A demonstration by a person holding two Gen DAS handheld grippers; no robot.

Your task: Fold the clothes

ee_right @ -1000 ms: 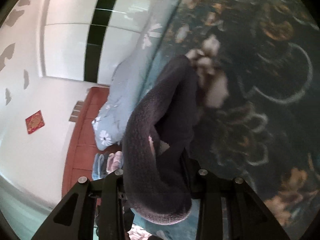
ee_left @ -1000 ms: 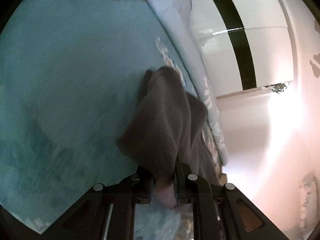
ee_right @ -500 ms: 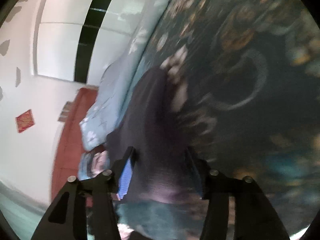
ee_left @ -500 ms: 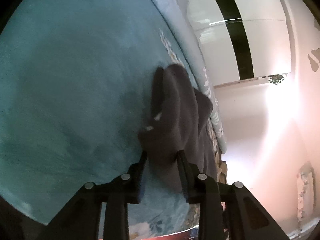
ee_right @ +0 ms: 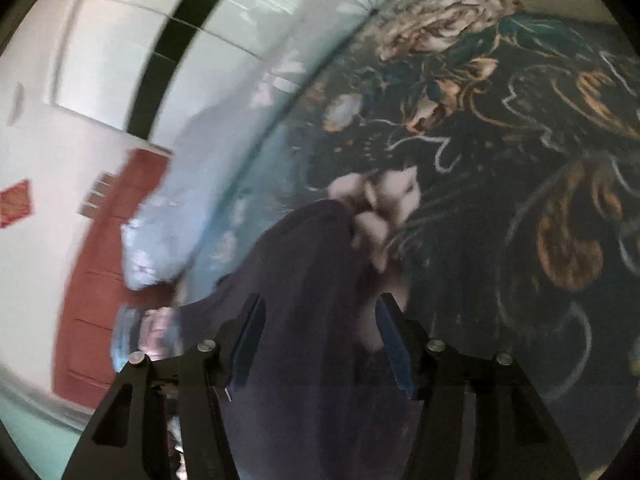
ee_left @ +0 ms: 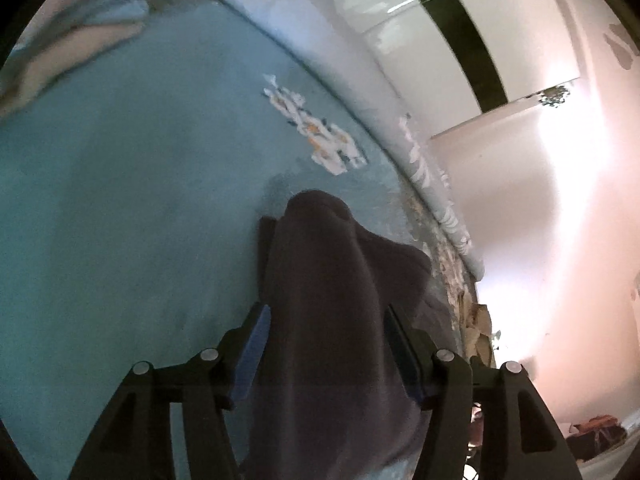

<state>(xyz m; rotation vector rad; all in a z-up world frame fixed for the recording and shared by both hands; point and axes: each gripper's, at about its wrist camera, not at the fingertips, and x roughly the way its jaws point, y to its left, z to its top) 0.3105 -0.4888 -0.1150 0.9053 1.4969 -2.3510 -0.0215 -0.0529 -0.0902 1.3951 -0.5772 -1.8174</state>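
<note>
The step in hand looks like the release at the end of a fold: the dark grey fleece garment [ee_left: 328, 320] lies on the bed, draped in a soft ridge that runs away from the cameras, and both tools are letting it go. In the left wrist view the left gripper [ee_left: 326, 356] has its jaws opening, the cloth lying between the blue pads [ee_left: 252, 352] without either pad visibly pressing on it; beyond it stretches the plain teal bedspread [ee_left: 120, 200], with a pale floral quilt edge [ee_left: 360, 64] at the far right. In the right wrist view the right gripper [ee_right: 320, 344] stands about half wide, jaws apart on either side of the same garment [ee_right: 304, 280], which here rests on the dark flower-patterned part of the bedspread [ee_right: 500, 140], a red-brown headboard [ee_right: 104, 272] far left. Judging by the humped, uneven lie of the cloth, the fold is laid but not flat. The next move probably calls for drawing both grippers clear without dragging the fleece, then taking a fresh edge for another fold or pressing the ridge down
</note>
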